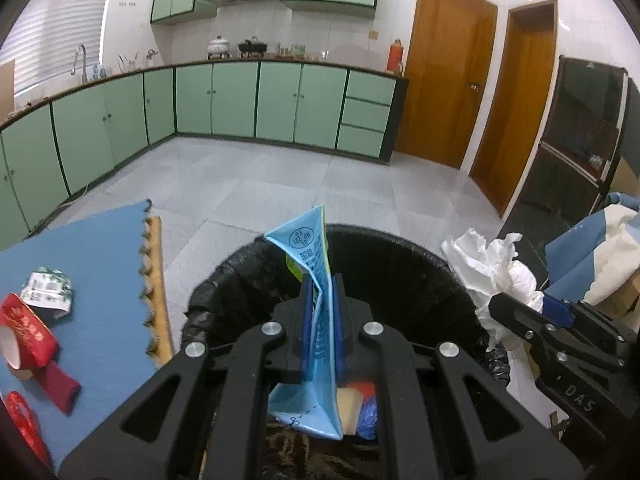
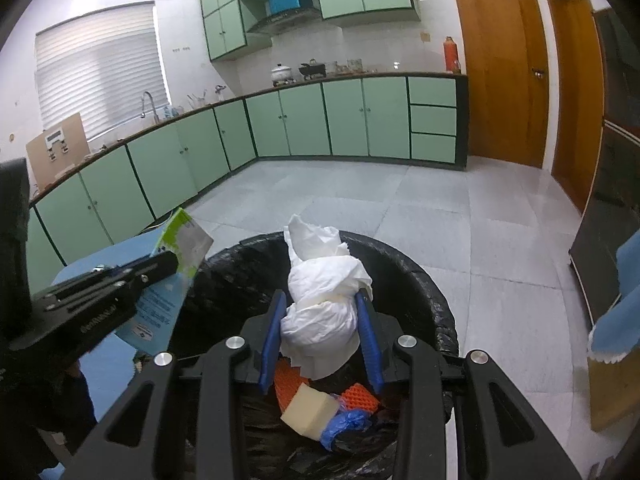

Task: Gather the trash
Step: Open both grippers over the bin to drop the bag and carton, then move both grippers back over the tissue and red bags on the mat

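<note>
Black plastic lines the round trash bin, the biggest thing close by, which stands on the pale tiled floor of a kitchen with green cabinets. Both tools hang over its open mouth. Left of the bin lies a blue foam mat carrying a red paper cup, a dark red strip and a small crumpled printed carton, all well apart from either tool. The left gripper is pressed nearly together, pinching a flattened blue carton that stands upright between its blue pads, its upper end rising past the fingertips and its lower end hanging below them, above the bin's inside. The right gripper is partly spread and clamps a crumpled wad of white tissue between its pads, the wad bulging above and below the fingers, also over the bin. Down in the bin lie an orange ridged piece, a pale yellow sponge block and a scrap of blue plastic.
</note>
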